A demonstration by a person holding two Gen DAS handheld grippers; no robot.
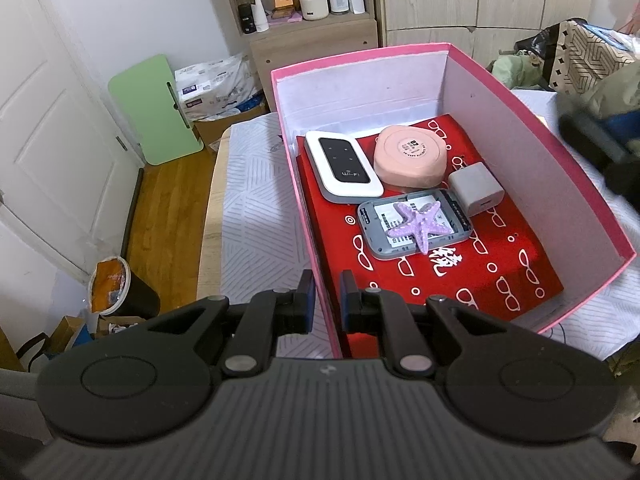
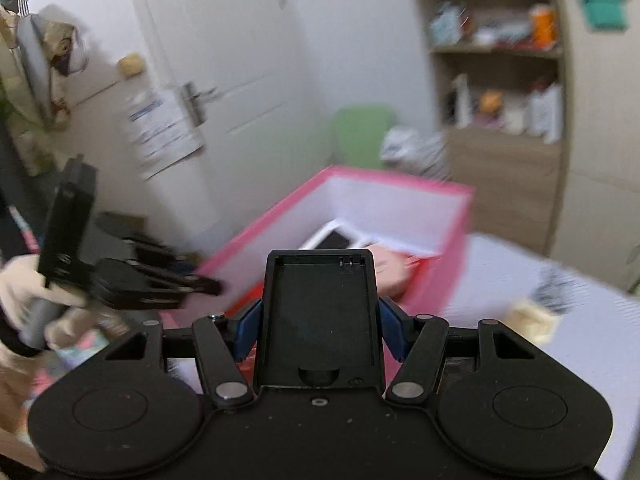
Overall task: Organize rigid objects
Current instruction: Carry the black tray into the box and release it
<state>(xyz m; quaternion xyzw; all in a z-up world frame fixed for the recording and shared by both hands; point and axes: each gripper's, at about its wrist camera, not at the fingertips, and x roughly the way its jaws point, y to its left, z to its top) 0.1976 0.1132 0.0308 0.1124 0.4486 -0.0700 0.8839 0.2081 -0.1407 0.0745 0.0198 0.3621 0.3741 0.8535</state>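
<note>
The left gripper [image 1: 327,300] pinches the near wall of the pink box [image 1: 520,92], likely to steady it on the table. Inside lie a router [image 1: 343,166], soap [image 1: 410,156], charger [image 1: 476,188] and starfish [image 1: 418,226]. The right gripper [image 2: 320,328] clamps a black cover [image 2: 320,316], apparently for the box; that view is blurred
</note>
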